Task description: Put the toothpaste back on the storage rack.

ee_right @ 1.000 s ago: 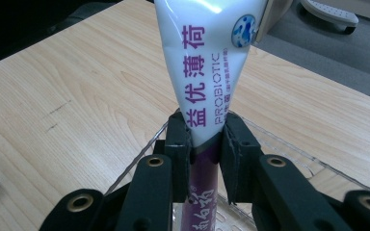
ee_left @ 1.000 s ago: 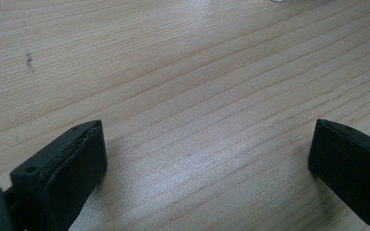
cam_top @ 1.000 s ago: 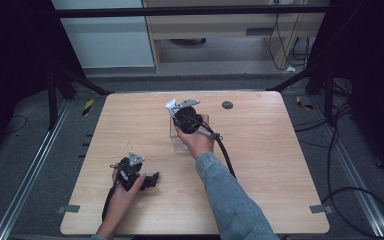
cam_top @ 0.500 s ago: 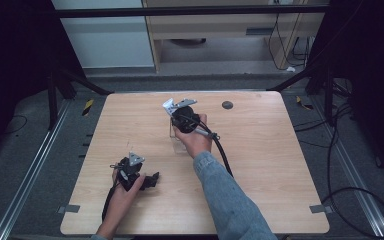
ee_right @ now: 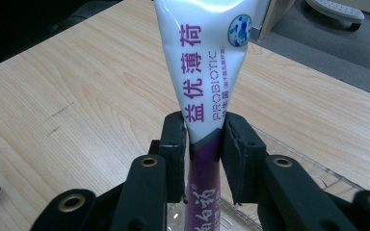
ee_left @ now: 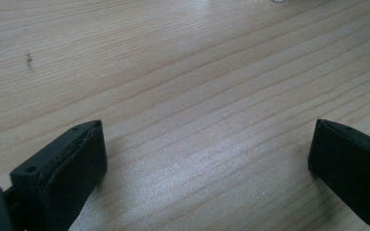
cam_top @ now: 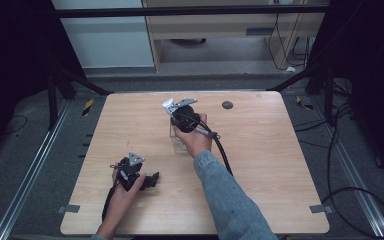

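Gripping mid-body, the right gripper [ee_right: 205, 142] pinched a toothpaste tube [ee_right: 203, 62] — light, soft, slippery; its jaws had just eased slightly. The left gripper [ee_left: 207, 159] gaped empty.

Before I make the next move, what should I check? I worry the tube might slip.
1. White and purple toothpaste tube between the right gripper pads: ok, though the jaws have just been opening.
2. Tube's purple lower end at the clear plastic box: ok.
3. Tube resting on the box floor: cannot tell.
4. Left gripper open, nothing between its jaws: ok.
5. Small round black cap lying apart from the box on the wooden table: ok.
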